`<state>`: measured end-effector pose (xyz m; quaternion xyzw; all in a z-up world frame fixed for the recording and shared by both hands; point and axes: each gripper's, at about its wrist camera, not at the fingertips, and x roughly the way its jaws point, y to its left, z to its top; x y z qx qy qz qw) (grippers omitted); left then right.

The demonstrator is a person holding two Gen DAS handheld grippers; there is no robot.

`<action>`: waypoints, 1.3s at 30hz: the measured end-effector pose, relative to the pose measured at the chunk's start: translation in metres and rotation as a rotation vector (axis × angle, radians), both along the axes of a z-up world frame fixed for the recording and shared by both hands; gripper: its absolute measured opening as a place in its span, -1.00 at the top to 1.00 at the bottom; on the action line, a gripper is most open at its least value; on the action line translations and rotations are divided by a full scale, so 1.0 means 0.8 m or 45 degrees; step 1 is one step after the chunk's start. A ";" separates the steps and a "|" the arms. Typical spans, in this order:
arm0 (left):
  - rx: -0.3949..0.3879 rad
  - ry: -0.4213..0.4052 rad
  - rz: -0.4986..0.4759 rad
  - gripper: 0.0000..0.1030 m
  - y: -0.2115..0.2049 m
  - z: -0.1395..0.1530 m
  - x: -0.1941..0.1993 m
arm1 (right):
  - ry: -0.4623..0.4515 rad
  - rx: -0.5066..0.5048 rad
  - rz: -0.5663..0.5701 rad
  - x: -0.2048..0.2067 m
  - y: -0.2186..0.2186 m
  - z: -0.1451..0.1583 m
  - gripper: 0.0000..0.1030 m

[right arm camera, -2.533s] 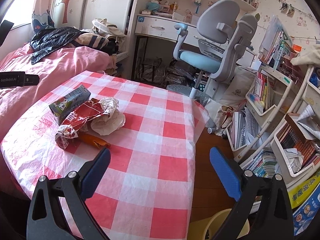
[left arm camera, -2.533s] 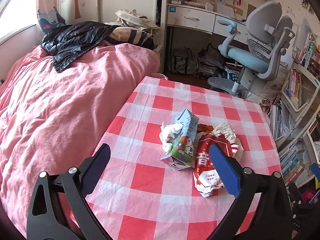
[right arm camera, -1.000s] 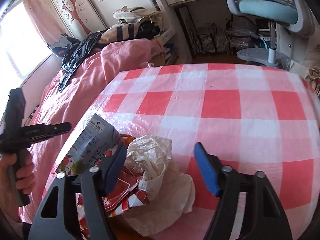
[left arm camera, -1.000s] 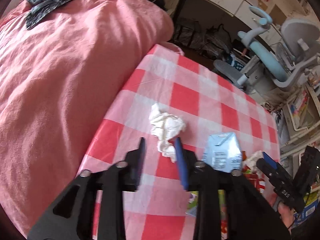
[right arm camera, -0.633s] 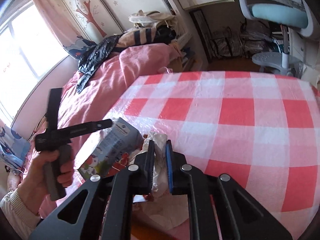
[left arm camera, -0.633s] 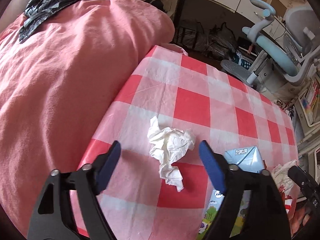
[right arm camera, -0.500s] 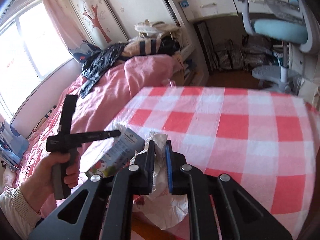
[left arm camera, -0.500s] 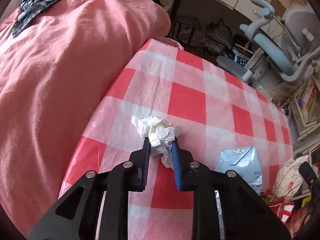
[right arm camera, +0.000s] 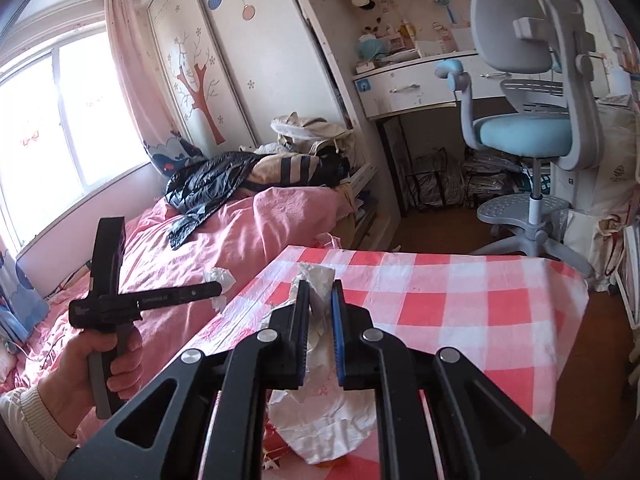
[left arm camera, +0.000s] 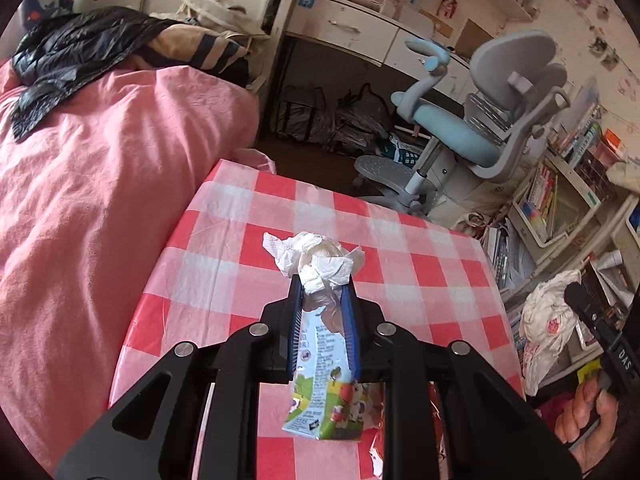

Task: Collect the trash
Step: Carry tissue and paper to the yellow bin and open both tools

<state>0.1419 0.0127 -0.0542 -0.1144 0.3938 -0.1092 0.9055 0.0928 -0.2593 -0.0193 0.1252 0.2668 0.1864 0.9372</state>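
Observation:
My left gripper (left arm camera: 322, 285) is shut on a crumpled white tissue (left arm camera: 316, 258) and holds it above the red-and-white checked table (left arm camera: 240, 264). A light-blue milk carton (left arm camera: 325, 384) lies on the table under its fingers. My right gripper (right arm camera: 320, 285) is shut on a crumpled white plastic wrapper (right arm camera: 320, 416), lifted off the table (right arm camera: 460, 292). The wrapper also shows in the left wrist view (left arm camera: 548, 320). The left gripper and its tissue (right arm camera: 219, 280) show at the left of the right wrist view.
A pink bed (left arm camera: 80, 200) lies left of the table, with a black jacket (left arm camera: 68, 52) on it. A grey-and-blue desk chair (left arm camera: 480, 136) stands beyond the table by a white desk (left arm camera: 360, 28). Bookshelves (left arm camera: 560, 200) line the right side.
Both grippers have lifted from the table with what they hold. The left one has raised the tissue; the right one has raised the white wrapper.

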 end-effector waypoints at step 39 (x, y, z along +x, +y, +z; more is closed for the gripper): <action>0.262 -0.153 -0.409 0.65 -0.120 0.014 -0.095 | -0.026 0.048 0.027 -0.047 -0.012 0.008 0.77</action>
